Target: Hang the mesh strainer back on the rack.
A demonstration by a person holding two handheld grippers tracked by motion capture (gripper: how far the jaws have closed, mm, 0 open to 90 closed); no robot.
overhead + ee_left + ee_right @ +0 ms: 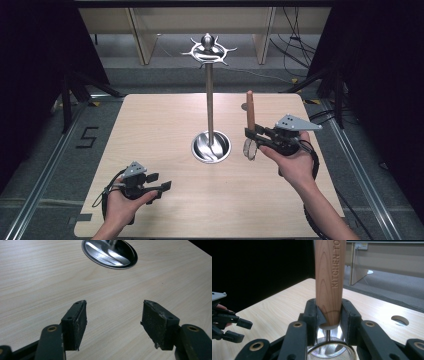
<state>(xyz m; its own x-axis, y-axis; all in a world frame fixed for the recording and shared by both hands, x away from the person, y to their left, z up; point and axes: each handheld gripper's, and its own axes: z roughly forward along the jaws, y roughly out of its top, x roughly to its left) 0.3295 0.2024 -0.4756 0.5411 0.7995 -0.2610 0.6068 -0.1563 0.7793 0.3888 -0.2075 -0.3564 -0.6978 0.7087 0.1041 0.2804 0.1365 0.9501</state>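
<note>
Table (150,150) was light wood, with a tall steel utensil stand (210,100) at its middle: round dished base (211,146), slim pole, and a ring of hooks (208,51) at the top.

Right gripper (251,136) sat to the right of the pole, just beside the base, and was clamped on a small strainer (249,149) by its wooden handle (330,277). Jaws pressed both sides of the handle near its lower end, where the wire neck starts. Handle's long axis stood upright, free end up, mesh bowl (329,352) hanging below the jaws.

Key relation: the hooks were up and to the left of the strainer, well above the handle tip. My read is that hanging it calls for a lift and probably flipping it end for end.

Left gripper (161,185) was near the front left of the table, jaws spread with nothing between them, pointed at the base but well apart from it. Right hand was the nearer one to the stand.
</note>
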